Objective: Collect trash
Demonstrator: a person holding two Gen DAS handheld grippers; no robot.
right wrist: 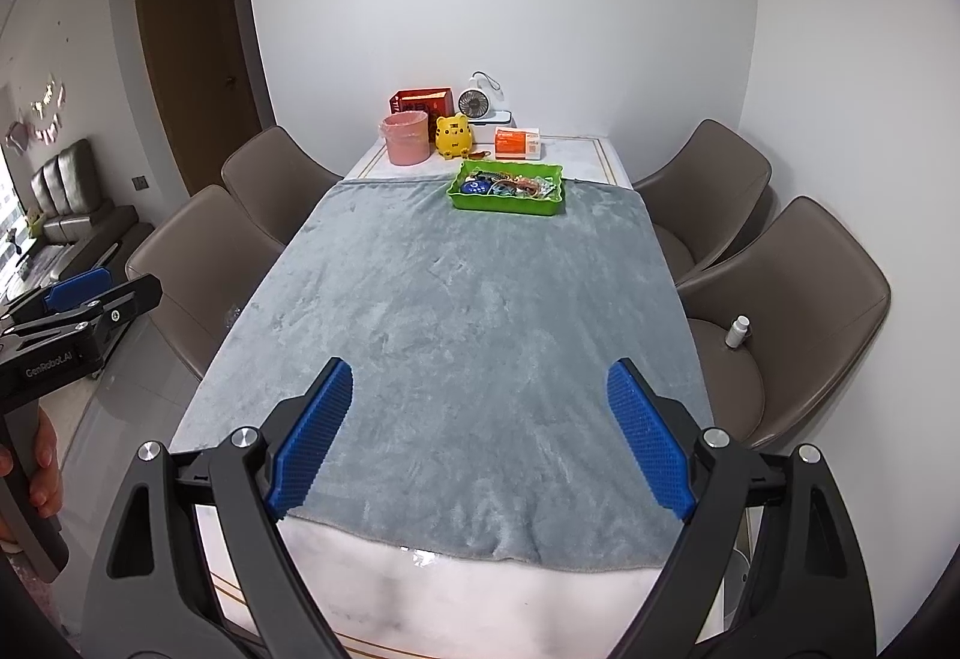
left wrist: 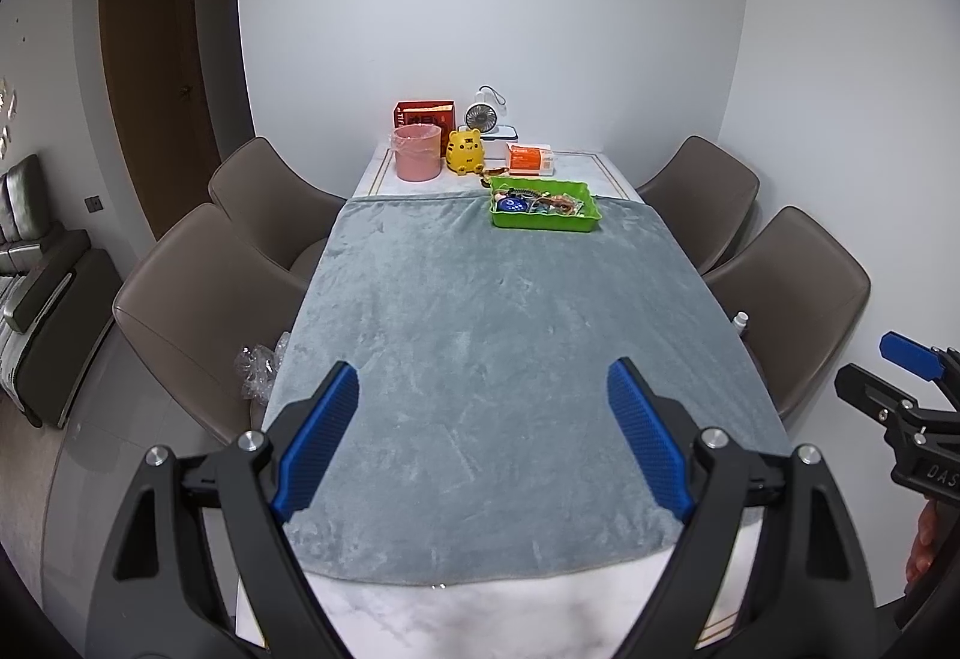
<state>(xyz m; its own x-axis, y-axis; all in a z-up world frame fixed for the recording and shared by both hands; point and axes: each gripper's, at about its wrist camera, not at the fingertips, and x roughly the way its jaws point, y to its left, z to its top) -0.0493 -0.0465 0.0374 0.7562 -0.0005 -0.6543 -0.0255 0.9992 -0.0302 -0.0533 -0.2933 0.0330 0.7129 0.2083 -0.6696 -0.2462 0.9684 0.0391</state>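
I have both tools poised above the near edge of the table (left wrist: 420, 617). The left gripper (left wrist: 483, 437) stands spread wide with nothing between its blue pads, and the right gripper (right wrist: 480, 437) looks the same: wide apart, empty. Below them lies the grey cloth (left wrist: 498, 359), bare from here to the far end.

On the near left chair, crumpled clear plastic (left wrist: 258, 368) touches the cloth's edge; I judge that to be trash. A small white bottle (right wrist: 737, 330) sits on the near right chair seat. Farther off, the green tray (right wrist: 510, 203) holds mixed small items I cannot make out, and the lined pink bin (right wrist: 407, 138) stands beyond it beside a yellow tiger toy (right wrist: 453, 136).

To start well, I would swing the left tool over the plastic and pinch its bulk, not a loose edge.
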